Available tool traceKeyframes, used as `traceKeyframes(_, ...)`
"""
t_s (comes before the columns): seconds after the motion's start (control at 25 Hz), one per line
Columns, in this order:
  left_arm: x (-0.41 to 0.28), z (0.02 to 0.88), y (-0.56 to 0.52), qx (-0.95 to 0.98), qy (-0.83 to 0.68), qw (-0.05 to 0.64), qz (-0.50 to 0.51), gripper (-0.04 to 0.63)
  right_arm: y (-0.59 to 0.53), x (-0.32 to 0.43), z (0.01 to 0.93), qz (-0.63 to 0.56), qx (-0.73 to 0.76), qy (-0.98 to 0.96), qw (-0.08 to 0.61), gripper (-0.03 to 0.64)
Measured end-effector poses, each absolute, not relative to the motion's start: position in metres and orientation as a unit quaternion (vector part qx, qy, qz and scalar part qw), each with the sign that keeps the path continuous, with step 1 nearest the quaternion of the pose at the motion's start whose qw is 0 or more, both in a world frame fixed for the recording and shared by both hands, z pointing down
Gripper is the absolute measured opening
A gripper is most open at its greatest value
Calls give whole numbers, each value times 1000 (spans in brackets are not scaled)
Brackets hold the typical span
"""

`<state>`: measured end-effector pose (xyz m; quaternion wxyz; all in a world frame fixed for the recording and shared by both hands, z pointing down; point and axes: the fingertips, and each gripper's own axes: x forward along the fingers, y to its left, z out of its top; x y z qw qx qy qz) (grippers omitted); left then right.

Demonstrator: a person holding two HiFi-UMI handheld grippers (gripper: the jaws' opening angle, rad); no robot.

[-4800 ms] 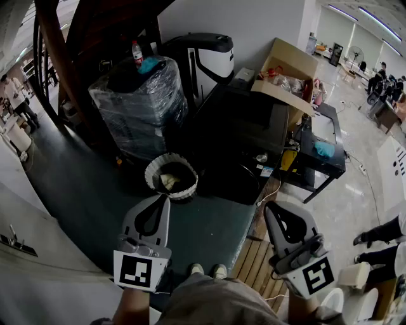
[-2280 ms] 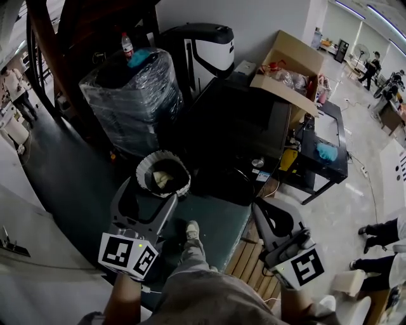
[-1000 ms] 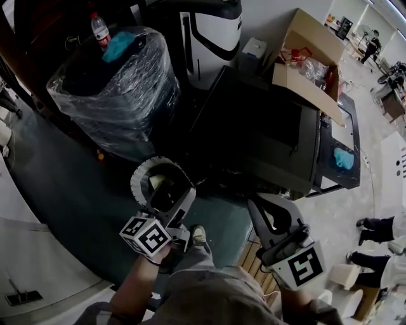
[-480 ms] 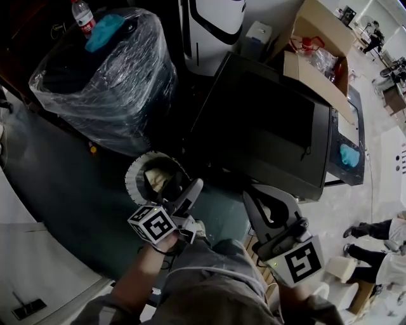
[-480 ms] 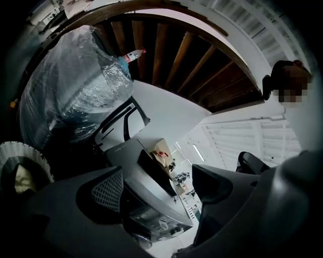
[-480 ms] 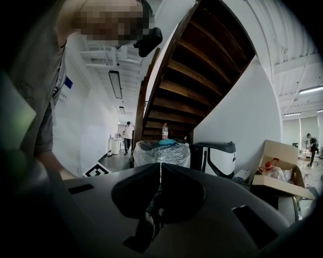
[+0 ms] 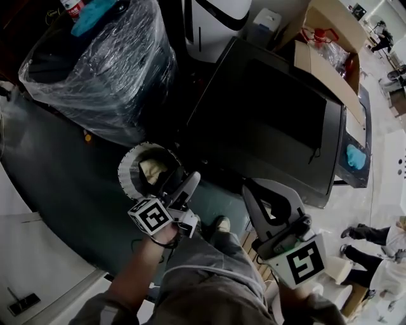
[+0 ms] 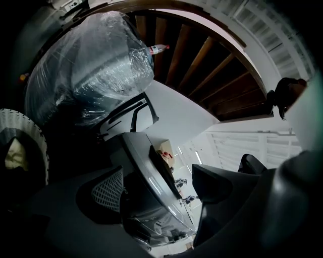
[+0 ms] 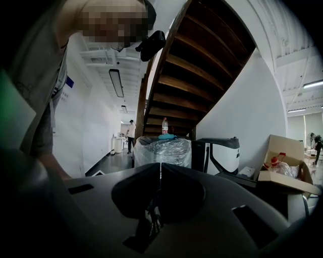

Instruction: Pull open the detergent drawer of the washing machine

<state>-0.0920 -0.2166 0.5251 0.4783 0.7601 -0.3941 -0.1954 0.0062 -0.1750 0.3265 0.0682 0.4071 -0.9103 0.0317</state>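
Observation:
The washing machine is a dark box seen from above in the head view; I cannot make out its detergent drawer. My left gripper is rolled on its side by the machine's near left corner. Its jaws stand open in the left gripper view, with the machine's grey top edge and dark front between them. My right gripper hovers off the machine's near edge. Its jaws meet on nothing in the right gripper view.
A white laundry basket with cloth sits just left of the left gripper. A plastic-wrapped bulk stands behind it, and a white and black appliance at the back. An open cardboard box lies on the machine's right. People stand at the right.
The view has closed in over the washing machine. The left gripper opened, rolled on its side and moved beside the basket. The right gripper stayed shut and moved little.

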Motion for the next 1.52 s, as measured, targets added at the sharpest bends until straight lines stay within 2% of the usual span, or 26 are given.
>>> traceKeyframes(0.8, -61, 603, -244, 676, -350, 566, -317, 448, -198, 17, 391, 43, 371, -925, 75, 34)
traceKeyframes(1.52, -47, 617, -263, 656, -333, 583, -346, 454, -191, 9, 414, 54, 359, -928, 79, 34)
